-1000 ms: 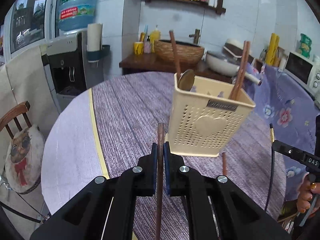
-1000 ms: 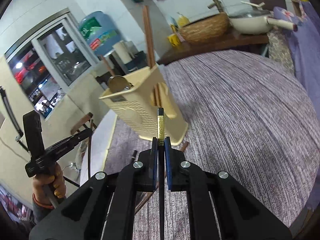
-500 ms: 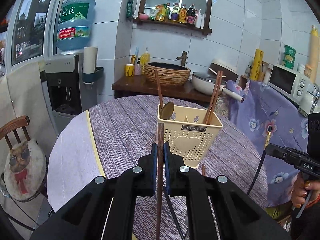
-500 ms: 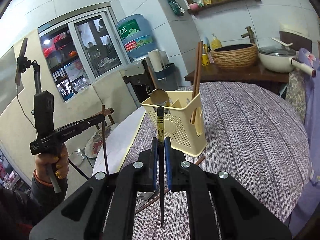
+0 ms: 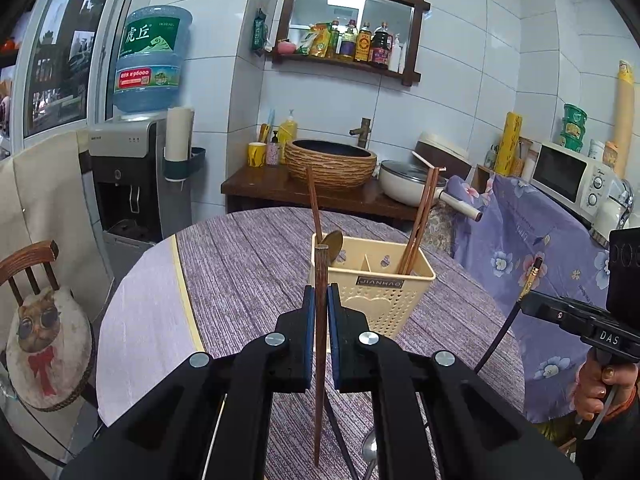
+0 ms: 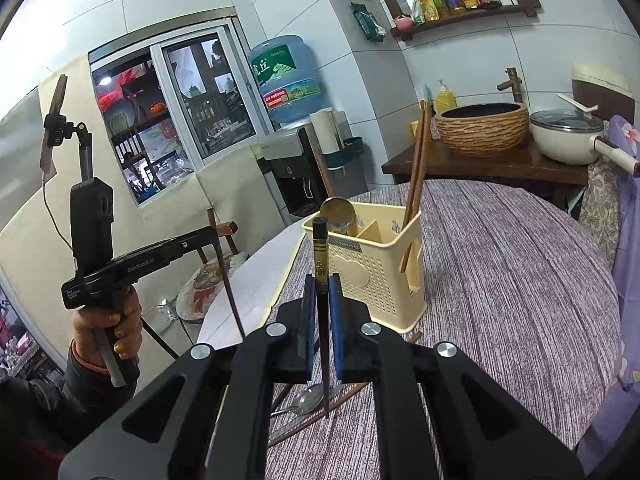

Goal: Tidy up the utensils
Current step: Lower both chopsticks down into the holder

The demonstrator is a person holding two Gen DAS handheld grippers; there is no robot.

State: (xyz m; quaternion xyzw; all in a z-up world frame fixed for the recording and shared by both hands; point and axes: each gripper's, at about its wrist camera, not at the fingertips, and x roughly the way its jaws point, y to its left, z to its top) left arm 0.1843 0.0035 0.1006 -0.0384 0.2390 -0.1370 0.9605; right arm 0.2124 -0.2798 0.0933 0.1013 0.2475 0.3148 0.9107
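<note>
Both grippers have lifted since a second ago, so the cream utensil holder (image 5: 372, 292) now sits lower and farther off in each view. Nearest, the left gripper (image 5: 318, 308) is pinching a brown wooden chopstick (image 5: 320, 344) upright; its lower tip hangs above the purple striped tablecloth (image 5: 248, 264). The right gripper (image 6: 322, 304) is clamped on a black chopstick (image 6: 321, 280) with gold lettering too small to read. Below it lie a metal spoon (image 6: 306, 400) and loose chopsticks, partly hidden by the black frame. The holder's plate reads "JIANHAO"; it holds chopsticks and a spoon. Beyond, the water jug (image 5: 150, 60) shows "虎丘".
</note>
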